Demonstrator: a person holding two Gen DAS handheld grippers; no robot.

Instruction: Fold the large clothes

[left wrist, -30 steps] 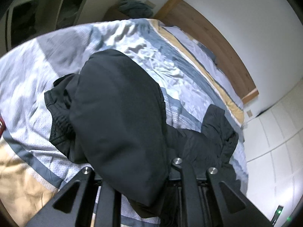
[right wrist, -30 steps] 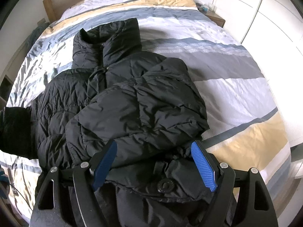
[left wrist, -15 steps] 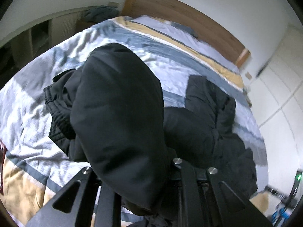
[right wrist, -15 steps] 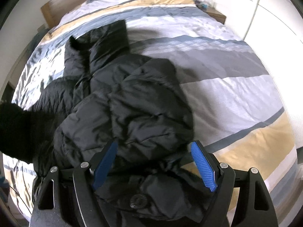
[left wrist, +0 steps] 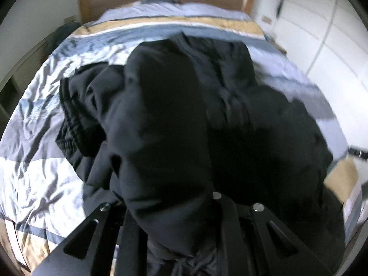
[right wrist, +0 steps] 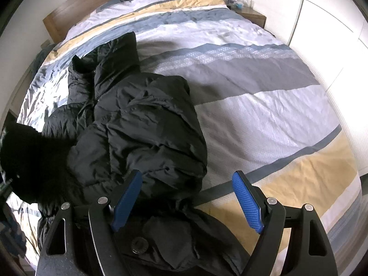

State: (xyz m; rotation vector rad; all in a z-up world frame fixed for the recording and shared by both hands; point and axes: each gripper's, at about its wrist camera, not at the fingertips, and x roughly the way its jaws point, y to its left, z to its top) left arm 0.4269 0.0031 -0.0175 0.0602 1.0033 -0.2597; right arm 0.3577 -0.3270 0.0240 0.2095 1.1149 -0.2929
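A black puffer jacket [right wrist: 138, 124] is spread over the left half of the right-wrist frame, on a striped duvet [right wrist: 264, 105]. The right gripper [right wrist: 187, 201] is held wide apart above its hem. A sleeve [left wrist: 165, 138] is clamped in the left gripper [left wrist: 170, 237], filling the frame's centre.

The right gripper [right wrist: 187, 203] has black angular arms, silver screws and blue ridged pads [right wrist: 247, 203].
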